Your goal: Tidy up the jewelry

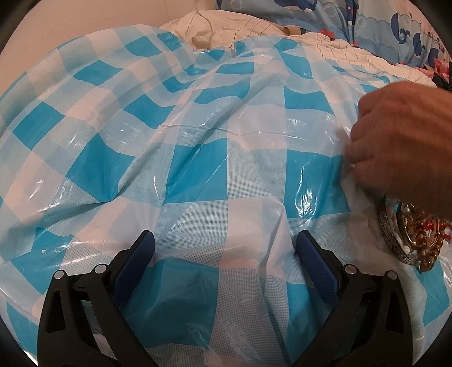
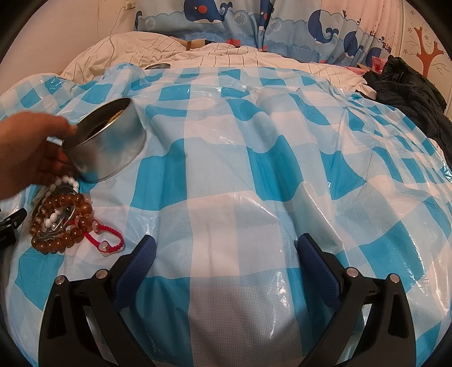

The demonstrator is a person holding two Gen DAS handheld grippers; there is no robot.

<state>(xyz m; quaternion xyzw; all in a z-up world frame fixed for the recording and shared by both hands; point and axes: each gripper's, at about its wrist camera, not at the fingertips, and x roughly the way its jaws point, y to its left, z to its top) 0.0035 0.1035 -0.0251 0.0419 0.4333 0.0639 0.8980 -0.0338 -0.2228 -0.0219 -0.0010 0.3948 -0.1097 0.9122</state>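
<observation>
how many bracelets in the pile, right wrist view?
4 visible: amber bead bracelet on the outside, white bead one under it by the hand, metal bangle within, red cord one at right. More may be hidden.

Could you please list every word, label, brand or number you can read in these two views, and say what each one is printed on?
No text can be read in either view.
The metal tin held by a bare hand carries no legible label.
A black part at the left edge bears small white marks, cut off and too small to read.
The curtain shows only whale pictures; the checked plastic sheet has no print.
</observation>
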